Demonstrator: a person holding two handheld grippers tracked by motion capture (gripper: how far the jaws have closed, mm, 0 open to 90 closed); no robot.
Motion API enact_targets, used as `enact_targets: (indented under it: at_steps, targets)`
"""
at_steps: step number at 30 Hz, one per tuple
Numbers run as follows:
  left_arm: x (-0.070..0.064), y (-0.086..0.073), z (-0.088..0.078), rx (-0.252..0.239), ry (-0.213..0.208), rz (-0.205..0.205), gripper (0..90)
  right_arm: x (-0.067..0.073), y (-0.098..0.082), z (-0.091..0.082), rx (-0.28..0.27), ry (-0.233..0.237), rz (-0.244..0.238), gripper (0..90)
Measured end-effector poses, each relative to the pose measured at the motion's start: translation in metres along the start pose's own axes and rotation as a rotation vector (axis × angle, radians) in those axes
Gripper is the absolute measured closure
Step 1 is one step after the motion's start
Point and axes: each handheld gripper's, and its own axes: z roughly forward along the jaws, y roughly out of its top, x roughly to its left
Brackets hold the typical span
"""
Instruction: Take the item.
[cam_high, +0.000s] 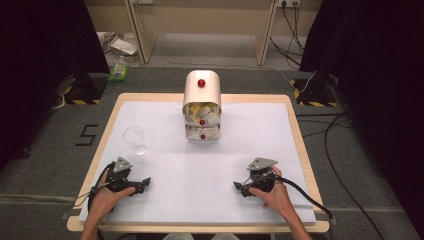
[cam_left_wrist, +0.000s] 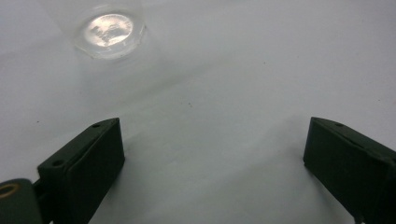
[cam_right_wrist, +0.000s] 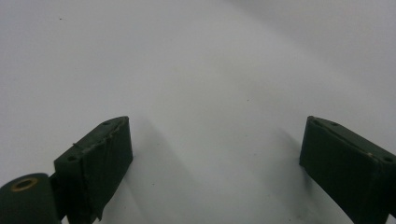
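A white sheet covers the bench (cam_high: 160, 105), whose wooden rim shows round its edges; at the far middle stands a small cream drawer cabinet (cam_high: 202, 105) with a rounded top and red knobs, its drawers stuffed with pale crumpled contents that are too small to name. To the cabinet's left, apart from it, stands a clear glass (cam_high: 135, 139), upright and seemingly empty.

The left gripper (cam_high: 145, 183) rests low on the near left of the bench in the person's left hand (cam_high: 102, 199), its fingers pointing toward the bench's middle; the right gripper (cam_high: 236, 187) sits at the near right in the right hand (cam_high: 275, 195), facing inward toward the left one, the two well apart.

In the left gripper view the fingers (cam_left_wrist: 86, 168) are spread wide with bare white sheet between them; the glass (cam_left_wrist: 109, 30) lies ahead and off to the left of the left finger, outside the gap, touching neither finger. In the right gripper view the fingers (cam_right_wrist: 95, 163) are likewise spread wide, holding nothing, with bare sheet between and beyond them; the left pad's edge looks frayed.

On the floor to the bench's left a "5" (cam_high: 88, 135) is marked in black tape.
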Motion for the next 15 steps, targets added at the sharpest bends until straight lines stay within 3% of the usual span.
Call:
enact_targets:
  at_steps: [6,8,15]
  targets:
    - [-0.001,0.001,-0.002,-0.007,0.002,0.002,7.2,0.000,0.000,0.000,0.001,0.002,0.004,9.9]
    - [-0.005,0.003,-0.003,-0.018,-0.029,0.010,16.2,0.000,0.000,0.000,-0.001,0.003,-0.002,9.9]
    - [-0.026,0.018,-0.009,-0.076,-0.082,0.065,14.9,0.000,0.000,0.000,-0.001,0.003,-0.003,9.9]
